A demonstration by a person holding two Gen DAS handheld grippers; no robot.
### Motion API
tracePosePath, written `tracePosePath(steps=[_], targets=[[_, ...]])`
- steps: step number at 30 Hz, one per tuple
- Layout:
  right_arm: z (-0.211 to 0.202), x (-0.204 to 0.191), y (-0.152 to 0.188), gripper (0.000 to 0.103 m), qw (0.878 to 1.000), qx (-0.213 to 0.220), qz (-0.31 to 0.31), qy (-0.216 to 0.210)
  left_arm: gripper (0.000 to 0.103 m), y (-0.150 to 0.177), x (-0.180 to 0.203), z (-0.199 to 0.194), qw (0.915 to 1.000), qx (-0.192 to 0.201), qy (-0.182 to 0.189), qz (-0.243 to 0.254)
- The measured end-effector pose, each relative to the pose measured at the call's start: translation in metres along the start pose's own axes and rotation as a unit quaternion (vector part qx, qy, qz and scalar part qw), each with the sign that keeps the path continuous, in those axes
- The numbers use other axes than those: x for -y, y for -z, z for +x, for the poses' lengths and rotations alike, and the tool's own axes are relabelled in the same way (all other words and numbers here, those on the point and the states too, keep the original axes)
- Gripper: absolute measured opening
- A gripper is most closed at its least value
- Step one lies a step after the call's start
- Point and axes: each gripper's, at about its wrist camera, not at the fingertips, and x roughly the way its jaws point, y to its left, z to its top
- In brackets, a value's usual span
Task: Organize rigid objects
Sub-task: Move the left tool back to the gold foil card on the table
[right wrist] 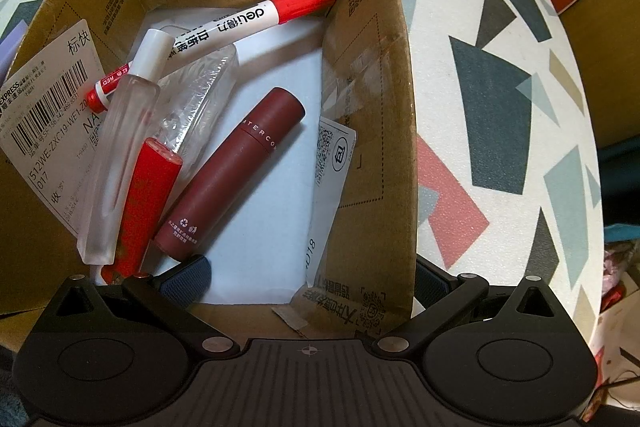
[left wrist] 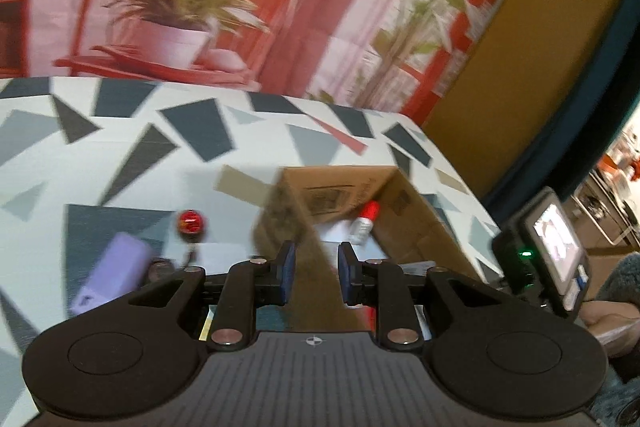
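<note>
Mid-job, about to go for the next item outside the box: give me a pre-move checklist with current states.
1. Left claw empty: ok, open, nothing between its pads.
2. Right claw empty: ok, open over the box.
3. Everything boxed: not ok, purple case and red round object lie outside.
4. Room in box: ok, bare floor beside the maroon tube.
5. Right claw clear of the box wall: cannot tell.

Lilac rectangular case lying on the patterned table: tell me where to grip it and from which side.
Grip the lilac rectangular case across its narrow width near the middle, coming from above. It lies flat and slanted, so turn the left gripper to match.
</note>
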Motion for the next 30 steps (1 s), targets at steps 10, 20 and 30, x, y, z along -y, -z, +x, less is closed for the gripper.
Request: tracePosePath(steps=[10,20,30], targets=[[0.0,-0.001,0.0,0.103,1.0,0.0,0.0,0.001,0.044,0.013,-0.047,0.0,0.9958,-0.035,-0.083,-0.016],[0.0,-0.001,-0.001,0.103,1.0,0.0,0.0,0.001,0.046,0.033,-0.045,0.035,0.9883,-0.087,-0.125,-0.012],[0.0,-0.002,-0.001,0.103,1.0,0.0,-0.002,0.003,0.052,0.035,-0.041,0.047,0.977,-0.116,-0.178,-0.017]])
